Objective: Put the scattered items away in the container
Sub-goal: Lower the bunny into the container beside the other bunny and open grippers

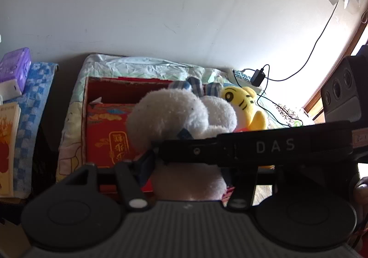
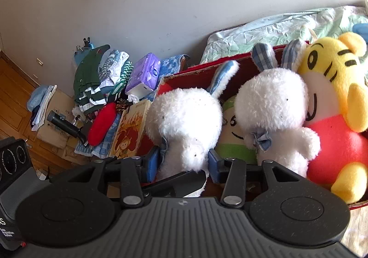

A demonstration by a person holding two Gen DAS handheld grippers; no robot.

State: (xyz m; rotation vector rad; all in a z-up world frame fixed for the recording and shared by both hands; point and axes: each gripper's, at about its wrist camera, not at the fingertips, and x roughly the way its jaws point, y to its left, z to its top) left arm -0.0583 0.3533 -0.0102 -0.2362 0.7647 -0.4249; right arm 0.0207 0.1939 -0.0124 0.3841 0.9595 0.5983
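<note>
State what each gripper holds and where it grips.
Both grippers close on one white rabbit toy: the right gripper pinches its lower body, the left gripper its white plush, though exactly which part is hidden.

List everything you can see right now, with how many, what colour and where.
plush rabbit: two, white with blue checked ears; one held over the red box, the other sitting in it
plush tiger: one, yellow with red body, in the box beside the second rabbit
green-striped plush: one, between the rabbits, mostly hidden
red box: one, on a pale crinkled sheet
tissue pack: one, purple, left of the box
picture book: one, orange cover, leaning by the box
folded clothes: pile, green and striped, by the wall
charger: one, black, behind the box
right gripper: fingers shut on the held rabbit
left gripper: fingers around the same rabbit
</note>
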